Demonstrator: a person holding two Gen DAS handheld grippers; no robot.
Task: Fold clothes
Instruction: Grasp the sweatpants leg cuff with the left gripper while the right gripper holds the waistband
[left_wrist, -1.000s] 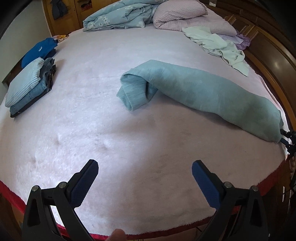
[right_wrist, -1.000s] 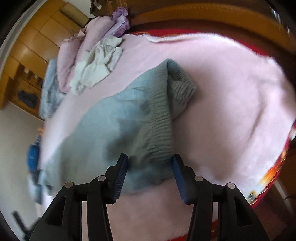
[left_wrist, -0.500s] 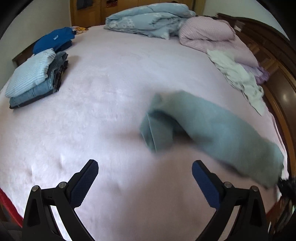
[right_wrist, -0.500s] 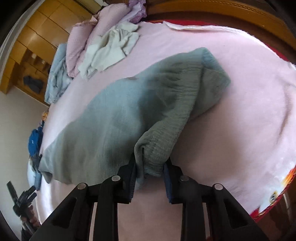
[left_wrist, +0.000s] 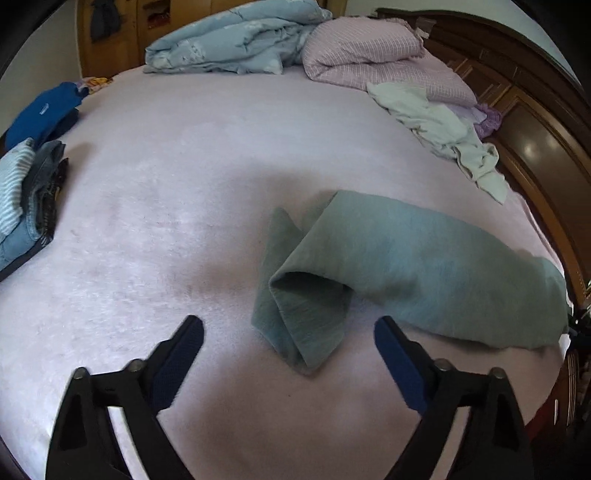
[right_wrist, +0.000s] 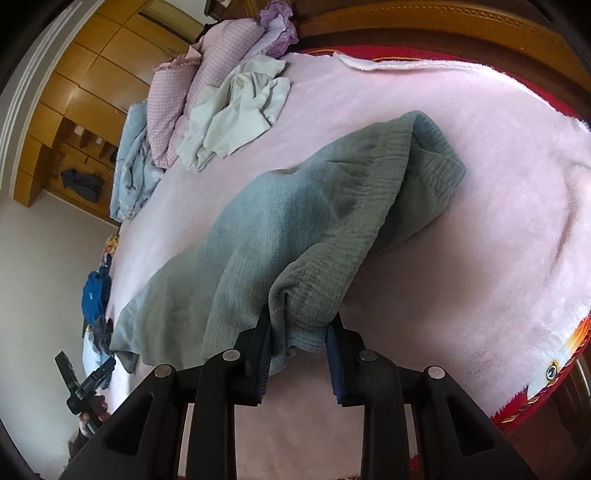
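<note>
A long grey-green garment (left_wrist: 413, 258) lies stretched across the pink bed cover (left_wrist: 184, 184). Its folded-over end (left_wrist: 299, 317) rests between the fingers of my left gripper (left_wrist: 288, 332), whose jaws are closing and do not touch the cloth. In the right wrist view the same garment (right_wrist: 280, 221) runs away from me, and my right gripper (right_wrist: 299, 332) is shut on its ribbed waistband (right_wrist: 314, 295), lifting that end slightly off the bed. The left gripper (right_wrist: 86, 384) shows small at the lower left of that view.
A stack of folded clothes (left_wrist: 26, 199) and a blue garment (left_wrist: 44, 110) sit at the left edge. A blue duvet (left_wrist: 236, 40), pink pillows (left_wrist: 369, 51) and a crumpled pale garment (left_wrist: 443, 125) lie at the far side. A wooden bed frame (left_wrist: 535, 140) runs along the right.
My left gripper has moved up to the garment's folded end and its jaws have narrowed. My right gripper has shut on the waistband and raised it a little.
</note>
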